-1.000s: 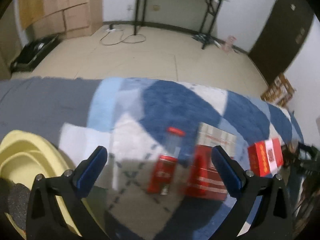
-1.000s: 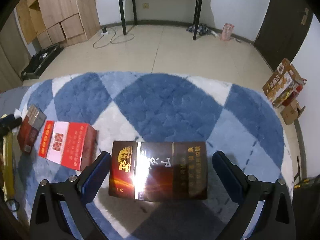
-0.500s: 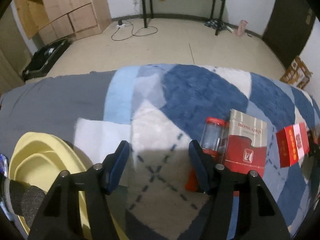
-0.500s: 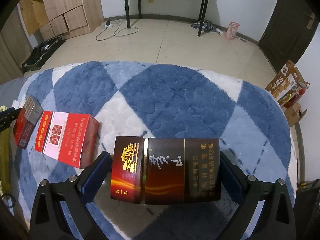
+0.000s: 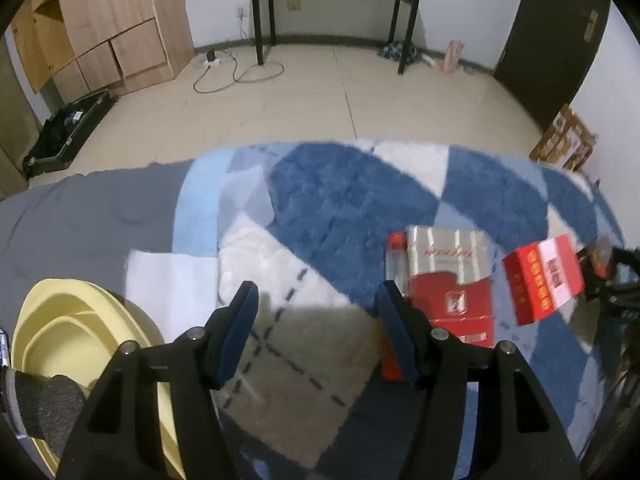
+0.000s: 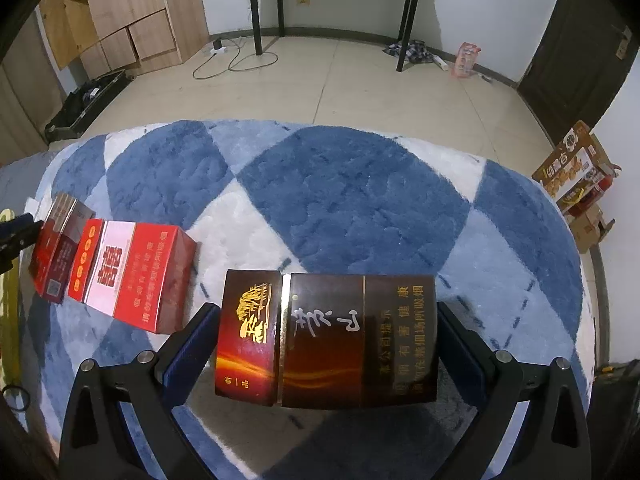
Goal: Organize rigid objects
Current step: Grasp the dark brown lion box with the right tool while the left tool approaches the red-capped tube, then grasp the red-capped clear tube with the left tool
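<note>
My right gripper point(image 6: 328, 340) is shut on a dark brown cigarette carton point(image 6: 326, 338) and holds it flat above the blue-and-white rug point(image 6: 352, 188). A red-and-white carton point(image 6: 128, 274) and a red-and-grey carton point(image 6: 56, 246) lie on the rug to its left. In the left wrist view my left gripper point(image 5: 318, 322) is open and empty above the rug. The red-and-grey carton point(image 5: 450, 276), a small clear jar with a red lid point(image 5: 396, 256) and the red-and-white carton point(image 5: 542, 278) lie to its right.
A yellow basin point(image 5: 76, 344) sits at the lower left of the left wrist view, with a white cloth point(image 5: 172, 284) beside it. Beyond the rug are bare floor, a wooden cabinet point(image 5: 116, 28), a black table point(image 5: 340, 4) and cardboard boxes point(image 6: 580, 184).
My left gripper narrowed its opening and swung left, so the jar and cartons now lie to its right. My right gripper closed on the brown carton and lifted it slightly.
</note>
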`<state>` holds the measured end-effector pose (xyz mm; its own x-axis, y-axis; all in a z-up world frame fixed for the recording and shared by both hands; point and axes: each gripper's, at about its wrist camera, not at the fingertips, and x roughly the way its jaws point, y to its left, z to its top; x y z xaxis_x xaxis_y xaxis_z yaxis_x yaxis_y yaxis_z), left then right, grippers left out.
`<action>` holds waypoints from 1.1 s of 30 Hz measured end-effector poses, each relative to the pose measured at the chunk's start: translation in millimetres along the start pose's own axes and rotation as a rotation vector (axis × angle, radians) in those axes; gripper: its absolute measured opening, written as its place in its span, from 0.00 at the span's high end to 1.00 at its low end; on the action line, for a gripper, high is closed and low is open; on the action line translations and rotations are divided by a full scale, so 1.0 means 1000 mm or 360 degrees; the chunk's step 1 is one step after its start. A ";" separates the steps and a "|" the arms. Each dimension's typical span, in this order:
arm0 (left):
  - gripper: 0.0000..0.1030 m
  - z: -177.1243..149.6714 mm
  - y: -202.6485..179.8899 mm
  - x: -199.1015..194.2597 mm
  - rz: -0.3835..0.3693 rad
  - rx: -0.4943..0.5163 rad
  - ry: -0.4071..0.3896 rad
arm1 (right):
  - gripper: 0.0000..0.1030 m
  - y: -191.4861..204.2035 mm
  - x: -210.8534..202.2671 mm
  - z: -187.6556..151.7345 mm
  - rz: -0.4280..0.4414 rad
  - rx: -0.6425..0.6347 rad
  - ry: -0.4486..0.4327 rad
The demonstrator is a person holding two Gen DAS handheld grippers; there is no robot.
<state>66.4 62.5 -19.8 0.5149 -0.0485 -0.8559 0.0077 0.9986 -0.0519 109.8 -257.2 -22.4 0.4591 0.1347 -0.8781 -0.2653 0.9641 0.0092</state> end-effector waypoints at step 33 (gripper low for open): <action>0.76 -0.001 -0.027 0.016 -0.0053 0.0109 0.0036 | 0.14 0.001 0.000 -0.007 0.0018 -0.0103 -0.0057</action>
<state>73.5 34.8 -32.4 0.4937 -0.0814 -0.8658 0.0835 0.9954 -0.0460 103.9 -257.9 -26.1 0.4854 0.1548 -0.8605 -0.3245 0.9458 -0.0128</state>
